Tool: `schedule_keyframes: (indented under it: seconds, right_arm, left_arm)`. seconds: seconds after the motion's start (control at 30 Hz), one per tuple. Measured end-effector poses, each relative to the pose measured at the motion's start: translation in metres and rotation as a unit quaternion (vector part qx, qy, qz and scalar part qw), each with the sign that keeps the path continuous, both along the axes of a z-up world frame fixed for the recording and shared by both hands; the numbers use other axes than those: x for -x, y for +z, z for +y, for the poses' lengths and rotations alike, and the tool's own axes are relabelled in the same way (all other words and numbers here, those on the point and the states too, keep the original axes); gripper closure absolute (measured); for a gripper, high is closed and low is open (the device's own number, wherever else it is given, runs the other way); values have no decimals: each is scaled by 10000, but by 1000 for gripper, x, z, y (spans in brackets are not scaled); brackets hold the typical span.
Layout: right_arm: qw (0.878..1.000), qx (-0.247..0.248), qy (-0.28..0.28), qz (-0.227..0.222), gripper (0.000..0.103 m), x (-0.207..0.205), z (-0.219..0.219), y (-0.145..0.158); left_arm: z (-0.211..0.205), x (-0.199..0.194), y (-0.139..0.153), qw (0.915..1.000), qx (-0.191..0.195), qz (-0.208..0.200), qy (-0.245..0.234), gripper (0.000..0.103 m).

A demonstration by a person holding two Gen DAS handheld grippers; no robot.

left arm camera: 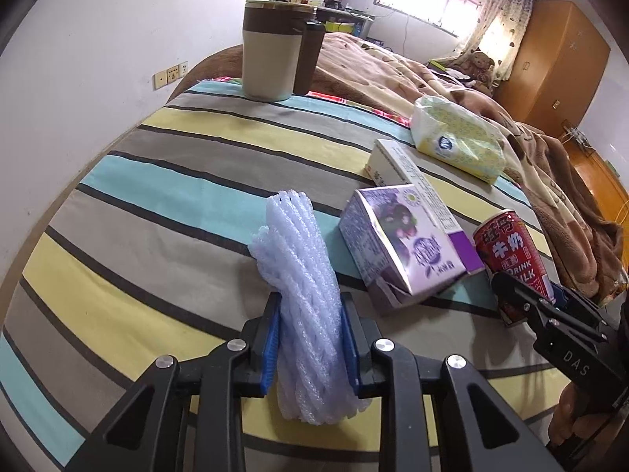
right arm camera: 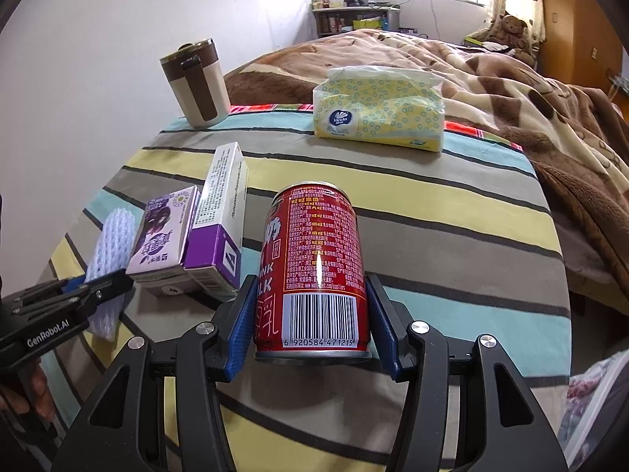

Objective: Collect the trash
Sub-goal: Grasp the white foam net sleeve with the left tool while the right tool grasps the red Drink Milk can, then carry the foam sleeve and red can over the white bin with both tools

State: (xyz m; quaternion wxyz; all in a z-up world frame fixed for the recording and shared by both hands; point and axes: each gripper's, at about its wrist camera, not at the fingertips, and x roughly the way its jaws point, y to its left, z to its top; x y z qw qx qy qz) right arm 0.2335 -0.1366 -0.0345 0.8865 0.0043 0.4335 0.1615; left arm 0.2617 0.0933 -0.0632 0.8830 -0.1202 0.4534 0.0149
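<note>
The jaws of the left gripper are clamped on a white foam net sleeve, their blue pads pressed into its sides so that it bulges above and below them. The jaws of the right gripper hold a red milk can low on its body, one blue pad against each side, the can upright on the striped cloth with its barcode facing the camera.

Both things stand at the near edge of the cloth-covered surface, the foam sleeve toward the near left corner and the can to its right. Between them lies a purple drink carton, resting on a purple and white box that points toward the far edge. At the far left corner stands a brown and beige lidded mug, upright. Toward the far right corner lies a yellow pack of tissues, well apart from the can. Beyond the far edge a bed with a brown blanket begins. A hand holds the right gripper's handle.
</note>
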Motion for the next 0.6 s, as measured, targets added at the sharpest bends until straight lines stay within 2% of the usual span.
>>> schedule_keyframes:
  seconds: [0.6]
  right_arm:
    - [9978, -410, -400, -337, 49, 50, -39, 27]
  left_arm:
    - [-48, 63, 54, 9961, 79, -634, -603, 75]
